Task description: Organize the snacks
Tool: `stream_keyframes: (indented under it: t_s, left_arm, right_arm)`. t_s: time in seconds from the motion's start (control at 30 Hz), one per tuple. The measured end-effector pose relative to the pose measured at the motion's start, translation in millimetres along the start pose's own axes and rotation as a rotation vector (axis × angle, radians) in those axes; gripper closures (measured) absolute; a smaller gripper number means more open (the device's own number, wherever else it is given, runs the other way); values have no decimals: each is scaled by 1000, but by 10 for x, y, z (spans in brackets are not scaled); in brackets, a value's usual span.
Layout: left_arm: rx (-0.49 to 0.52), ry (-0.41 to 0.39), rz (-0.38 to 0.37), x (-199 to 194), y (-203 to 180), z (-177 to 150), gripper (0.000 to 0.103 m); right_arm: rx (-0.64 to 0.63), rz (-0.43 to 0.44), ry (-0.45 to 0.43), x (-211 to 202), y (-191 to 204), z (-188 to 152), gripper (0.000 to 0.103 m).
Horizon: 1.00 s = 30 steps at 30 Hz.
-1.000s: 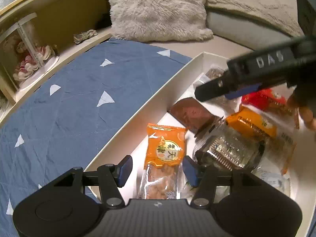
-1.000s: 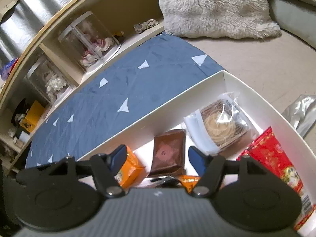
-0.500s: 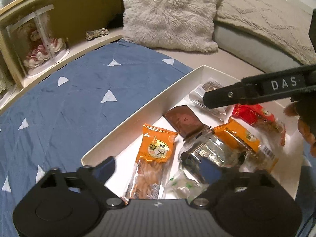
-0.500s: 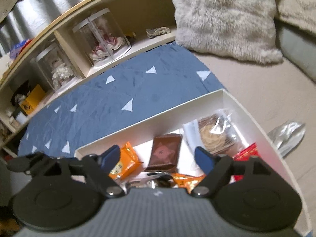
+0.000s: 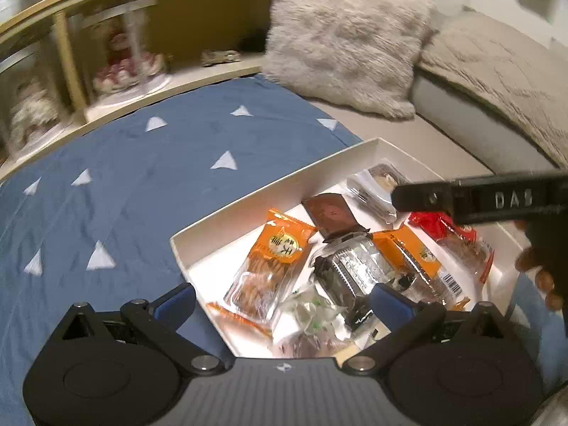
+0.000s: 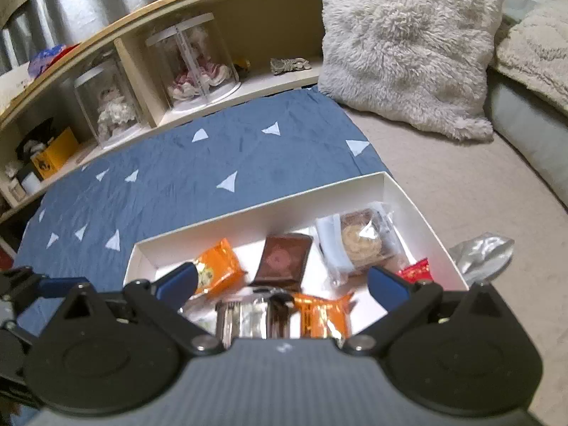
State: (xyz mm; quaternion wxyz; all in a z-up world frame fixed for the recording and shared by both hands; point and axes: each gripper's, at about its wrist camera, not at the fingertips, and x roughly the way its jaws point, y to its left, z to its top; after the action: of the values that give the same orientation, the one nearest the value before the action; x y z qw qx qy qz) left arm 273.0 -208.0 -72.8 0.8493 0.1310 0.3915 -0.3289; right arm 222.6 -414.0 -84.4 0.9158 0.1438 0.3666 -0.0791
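A white box [image 5: 269, 191] on the bed holds several snack packs. Among them are an orange cracker pack [image 5: 273, 262], a brown packet [image 5: 332, 211], a silvery clear pack [image 5: 355, 273], a red pack [image 5: 447, 234] and a wrapped pastry [image 5: 376, 184]. My left gripper [image 5: 282, 300] hangs open above the box's near corner and holds nothing. My right gripper [image 6: 282, 280] is open too, over the box [image 6: 266, 213], with the brown packet [image 6: 284, 259] and pastry [image 6: 358, 241] ahead. In the left wrist view the right gripper [image 5: 497, 200] crosses above the red pack.
The box lies partly on a blue cloth [image 5: 142, 184] with white triangles. A fluffy pillow [image 6: 408, 46] and a sofa cushion [image 5: 497, 71] are behind. A wooden shelf [image 6: 184, 81] with doll domes runs along the left. A crumpled silver wrapper [image 6: 482, 252] lies right of the box. A person's fingers [image 5: 539, 277] hold the right gripper.
Both grippers have drawn back and up from the box, and their jaws have spread wider. The orange cracker pack stays in the box.
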Motion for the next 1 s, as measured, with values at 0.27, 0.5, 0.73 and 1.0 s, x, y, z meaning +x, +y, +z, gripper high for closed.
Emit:
stream_keyframes:
  t_s: [0.27, 0.5, 0.73, 1.0]
  left_arm:
    - [-97, -35, 81, -424, -48, -100, 0]
    - [-168, -94, 150, -861, -122, -191, 0]
    - [-243, -148, 194, -1292, -207, -347, 0]
    - [-263, -214, 277, -1722, -383, -596, 0]
  right_arm:
    - [-47, -5, -13, -359, 84, -54, 1]
    - [-86, 0, -37, -745, 135, -193, 1]
    - [-106, 34, -64, -1148, 182, -347, 1]
    - [-157, 46, -115, -1630, 312, -572, 1]
